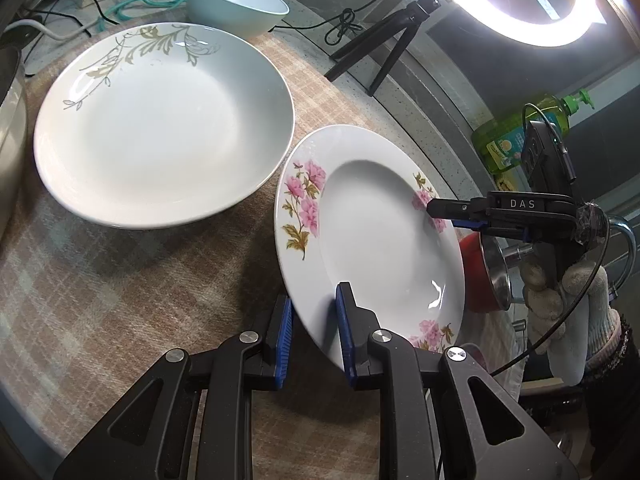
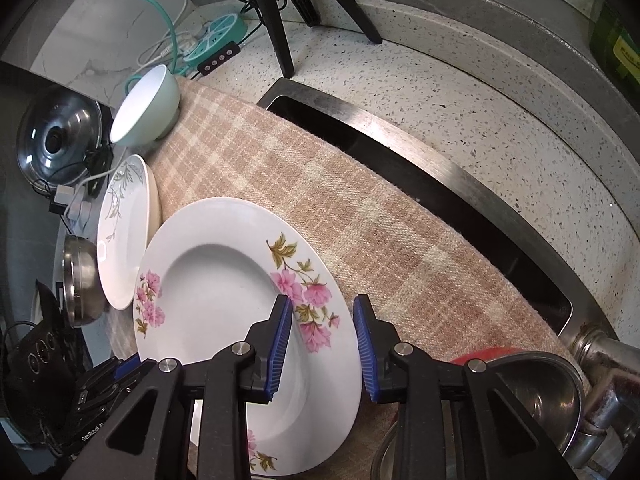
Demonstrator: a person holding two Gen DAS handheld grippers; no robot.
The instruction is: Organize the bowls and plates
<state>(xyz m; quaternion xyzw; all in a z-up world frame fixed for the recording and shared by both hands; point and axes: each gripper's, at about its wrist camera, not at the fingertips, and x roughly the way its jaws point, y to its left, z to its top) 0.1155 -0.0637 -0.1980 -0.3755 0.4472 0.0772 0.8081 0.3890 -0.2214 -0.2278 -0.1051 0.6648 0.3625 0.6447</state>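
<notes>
A white plate with pink flowers [image 1: 372, 236] is tilted up off the checked cloth. My left gripper [image 1: 314, 332] straddles its near rim, with a gap at the left pad [image 1: 282, 344]. My right gripper [image 2: 322, 344] straddles the opposite rim [image 2: 320, 320], with room on both sides; it shows in the left wrist view [image 1: 444, 210] touching the rim. A larger white plate with grey leaves [image 1: 160, 124] lies flat to the left. A pale green bowl [image 1: 236, 4] stands behind it.
A red and steel pot [image 1: 486, 276] sits right of the flowered plate. A sink [image 2: 440, 200] lies beyond the cloth [image 2: 320, 184]. A tripod [image 1: 384, 44], ring light, cables and a power strip [image 2: 216, 38] stand at the back. A steel lid [image 2: 56, 140] is left.
</notes>
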